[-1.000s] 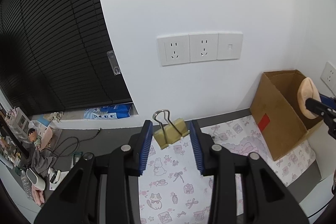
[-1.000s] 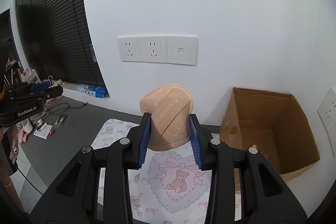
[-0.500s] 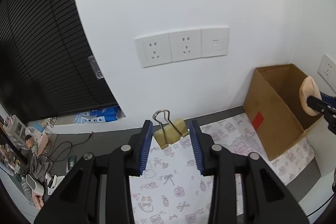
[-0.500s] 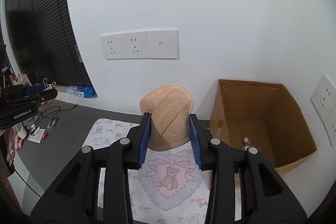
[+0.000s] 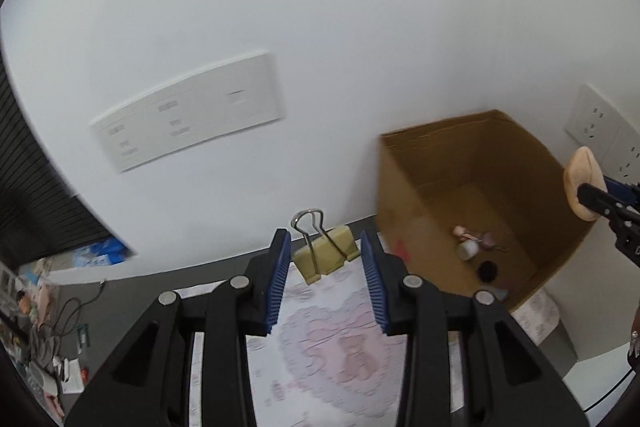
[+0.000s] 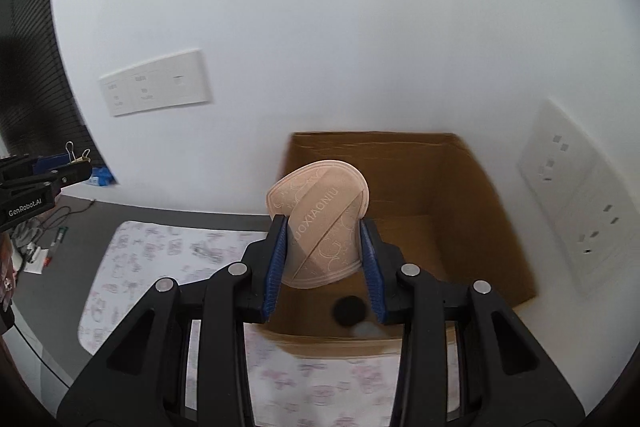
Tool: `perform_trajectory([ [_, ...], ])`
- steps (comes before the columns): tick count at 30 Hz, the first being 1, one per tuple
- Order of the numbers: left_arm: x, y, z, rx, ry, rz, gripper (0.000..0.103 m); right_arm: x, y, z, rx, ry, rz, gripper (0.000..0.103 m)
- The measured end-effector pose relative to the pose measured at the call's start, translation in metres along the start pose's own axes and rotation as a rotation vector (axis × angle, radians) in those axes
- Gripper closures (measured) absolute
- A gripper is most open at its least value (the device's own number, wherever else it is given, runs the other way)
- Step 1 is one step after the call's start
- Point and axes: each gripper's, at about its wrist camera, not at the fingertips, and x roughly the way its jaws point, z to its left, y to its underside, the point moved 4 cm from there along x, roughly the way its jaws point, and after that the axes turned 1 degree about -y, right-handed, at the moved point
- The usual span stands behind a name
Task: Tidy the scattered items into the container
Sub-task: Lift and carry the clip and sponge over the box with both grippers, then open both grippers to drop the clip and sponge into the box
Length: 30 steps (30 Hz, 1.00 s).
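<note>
The left hand-held gripper [image 5: 325,255] is clamped on a yellow binder clip [image 5: 325,254]. The right hand-held gripper [image 6: 323,251] is clamped on a peach pad [image 6: 320,223] above the cardboard box [image 6: 492,195].

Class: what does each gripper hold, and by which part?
The left gripper holds a binder clip by its body's sides. The right gripper holds a tan pad by its lower edges.

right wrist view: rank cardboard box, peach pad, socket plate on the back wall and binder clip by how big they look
1. cardboard box
2. peach pad, though it sits close to the camera, so its size is inflated
3. socket plate
4. binder clip, far off in the left hand-held gripper
</note>
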Motion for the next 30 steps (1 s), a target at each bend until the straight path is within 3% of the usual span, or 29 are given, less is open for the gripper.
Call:
perform_trajectory([
  [11, 0.051, -0.045, -0.110, 0.141, 0.137, 0.005, 0.067, 0.010, 0.012, -0.107, 0.092, 0.108, 0.053, 0.066],
  [24, 0.085, -0.046, -0.133, 0.202, 0.129, 0.082, 0.067, 0.035, 0.012, -0.137, 0.123, 0.099, 0.077, 0.066],
  [25, 0.087, -0.044, -0.134, 0.209, 0.123, 0.097, 0.062, 0.036, 0.012, -0.137, 0.124, 0.098, 0.077, 0.066],
  [28, 0.094, -0.040, -0.134, 0.224, 0.100, 0.142, 0.023, 0.036, 0.012, -0.136, 0.133, 0.092, 0.059, 0.052],
  [30, 0.092, -0.039, -0.133, 0.203, 0.126, 0.135, 0.020, 0.034, 0.011, -0.131, 0.137, 0.084, 0.034, 0.042],
])
